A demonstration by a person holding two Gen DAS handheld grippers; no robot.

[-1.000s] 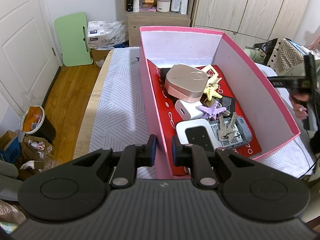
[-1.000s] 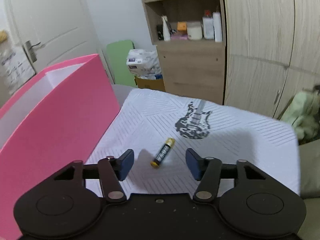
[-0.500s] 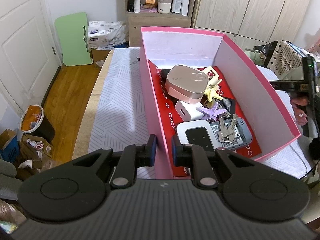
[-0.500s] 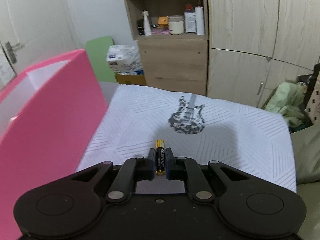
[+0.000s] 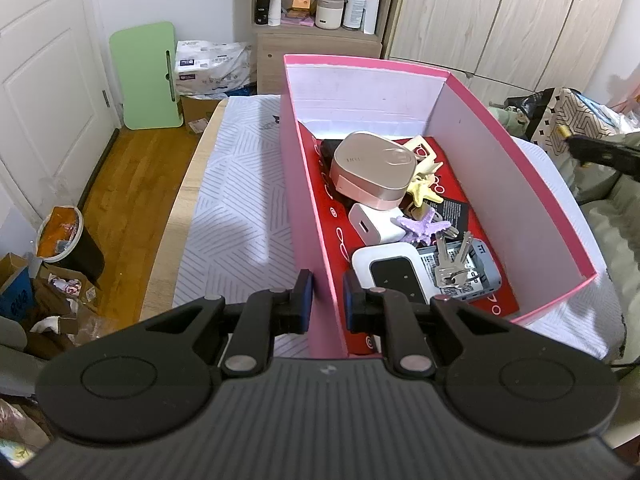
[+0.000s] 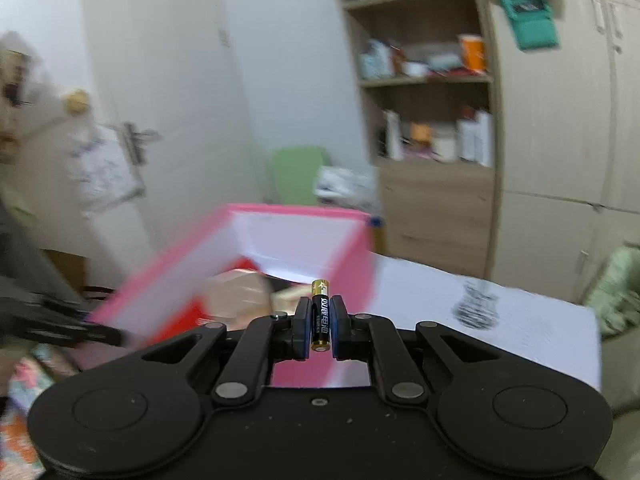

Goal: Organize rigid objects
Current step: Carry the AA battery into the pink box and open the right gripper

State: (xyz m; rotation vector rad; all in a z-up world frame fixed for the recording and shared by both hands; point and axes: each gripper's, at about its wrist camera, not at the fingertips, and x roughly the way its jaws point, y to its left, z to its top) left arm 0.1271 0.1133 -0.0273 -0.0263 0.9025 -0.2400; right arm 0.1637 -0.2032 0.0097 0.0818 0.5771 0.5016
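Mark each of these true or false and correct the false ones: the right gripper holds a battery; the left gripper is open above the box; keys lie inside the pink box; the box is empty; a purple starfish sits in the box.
1. The right gripper holds a battery. True; the pads are shut on it.
2. The left gripper is open above the box. False; it is clamped on the near wall of the pink box.
3. Keys lie inside the pink box. True.
4. The box is empty. False; it holds a rose-gold case, a white charger and more.
5. A purple starfish sits in the box. True.
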